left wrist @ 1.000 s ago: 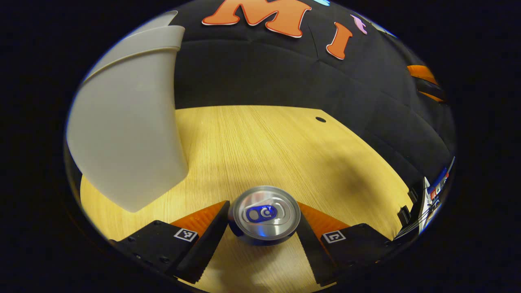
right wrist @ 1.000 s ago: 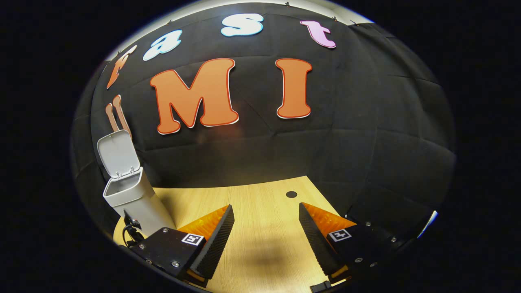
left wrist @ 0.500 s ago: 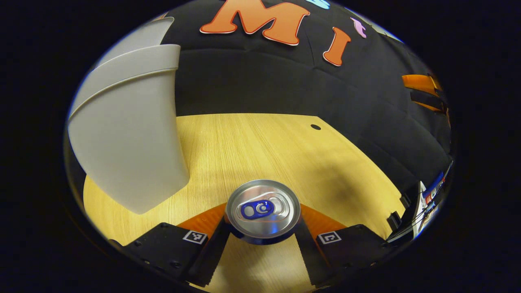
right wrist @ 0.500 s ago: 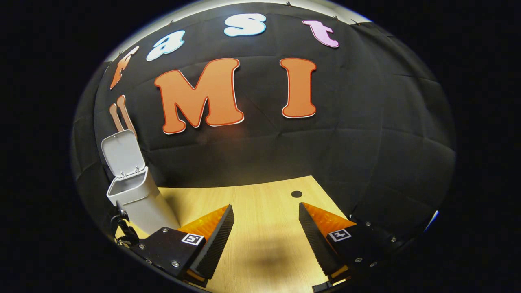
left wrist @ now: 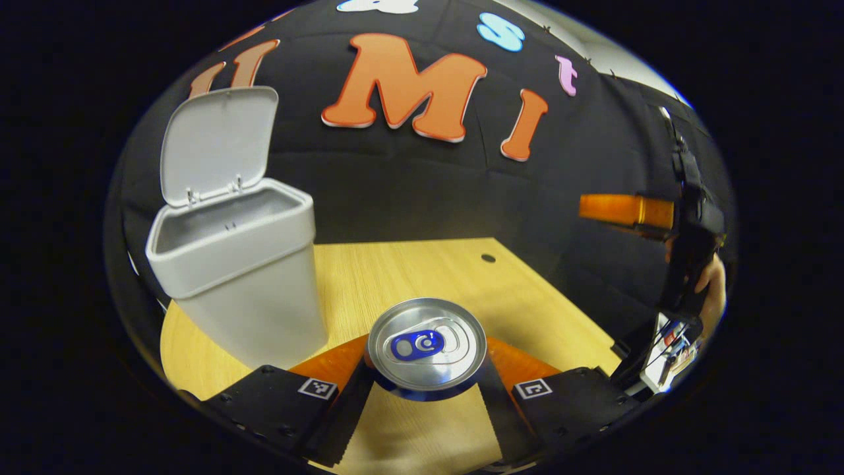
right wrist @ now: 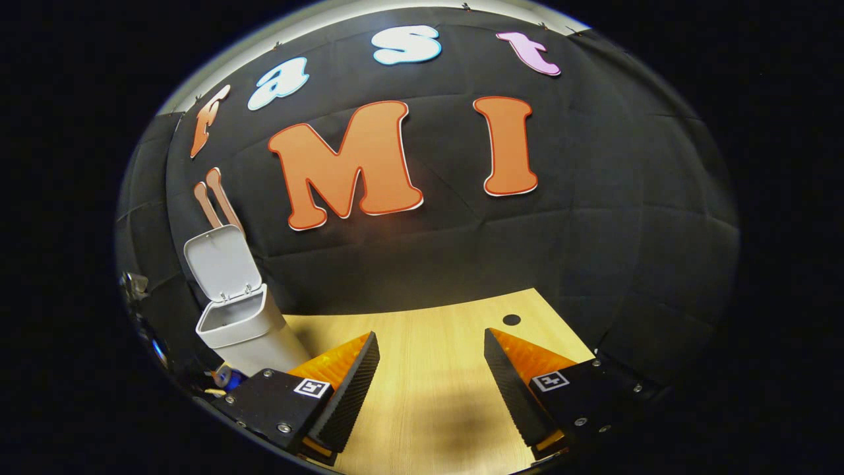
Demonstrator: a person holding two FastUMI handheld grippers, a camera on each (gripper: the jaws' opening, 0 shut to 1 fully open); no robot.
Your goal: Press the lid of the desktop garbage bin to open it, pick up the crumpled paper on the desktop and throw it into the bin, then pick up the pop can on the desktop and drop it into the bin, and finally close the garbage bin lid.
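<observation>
So we've got the pop can (left wrist: pixel 426 346) pinched between the two fingers of the left gripper (left wrist: pixel 425 382), one finger pressing on each side of it. It sits upright in the grip, long axis pointing up, shiny top and pull tab facing the camera, and it looks lifted clear of the desktop (left wrist: pixel 402 270).

The thing that matters for the drop: in the left gripper view the garbage bin (left wrist: pixel 241 277) stands ahead and off to the left of the can, close by, with its mouth higher than the can top. Its lid (left wrist: pixel 217 142) is flipped up and back, so the opening is free. We'd say the can needs to go up and left until it's over that mouth, then the fingers let go. Keeping it upright should let it fall straight in.

The right gripper (right wrist: pixel 428 376) is spread wide with nothing between its fingers, hovering over bare desktop, and the bin looks farther from it than from the left one. We can also spot it off at the right in the left gripper view, held by a hand (left wrist: pixel 711 284).

No crumpled paper on the desktop as far as we can see, so we're guessing it's already binned.
</observation>
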